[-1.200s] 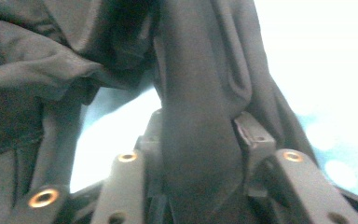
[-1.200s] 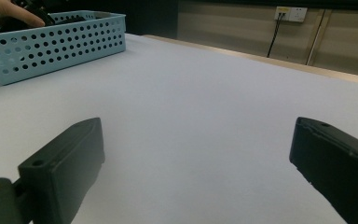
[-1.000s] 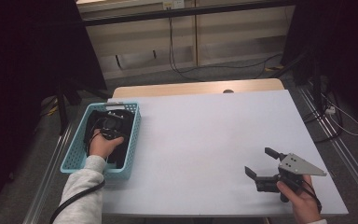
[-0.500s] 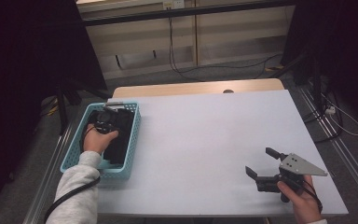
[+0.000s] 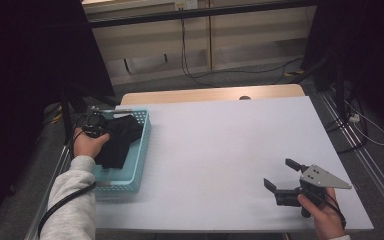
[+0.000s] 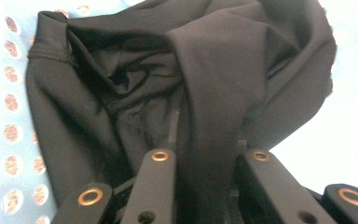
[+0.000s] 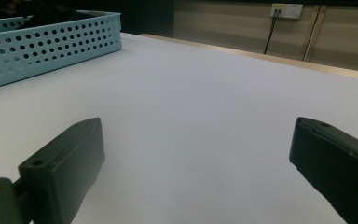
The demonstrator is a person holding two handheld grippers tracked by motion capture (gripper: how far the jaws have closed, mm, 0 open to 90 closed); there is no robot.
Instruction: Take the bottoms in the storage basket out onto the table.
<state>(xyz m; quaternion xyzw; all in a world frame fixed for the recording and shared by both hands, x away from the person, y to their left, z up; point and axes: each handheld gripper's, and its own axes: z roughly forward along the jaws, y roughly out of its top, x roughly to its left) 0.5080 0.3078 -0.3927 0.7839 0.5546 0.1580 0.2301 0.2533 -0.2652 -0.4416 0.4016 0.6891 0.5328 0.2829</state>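
Black cloth [image 5: 118, 141]: a crumpled dark garment lying in the basket, its long axis running from the far end, near the left gripper, toward the person's side; in the left gripper view a thick fold [image 6: 214, 107] of it runs down between the two jaws.
Basket [image 5: 139, 160]: pale blue plastic with round holes in its walls, sitting at the left edge of the table, long side running away from the person; the cloth spills toward its right wall.
Left gripper [image 5: 94, 125]: held over the basket's far left corner by the left hand [image 5: 87, 144], a grey sleeve [image 5: 72, 200] behind it; its jaws are clenched on the fold of cloth.
Table [image 5: 220, 150]: white top, bare across the middle, with a wooden strip along its far edge.
Right gripper [image 5: 281, 176]: near the table's front right corner, held by the right hand [image 5: 325, 217], pointing left toward the basket; its jaws stand wide apart with nothing between them, and the grey plate [image 5: 322, 177] lies on top.
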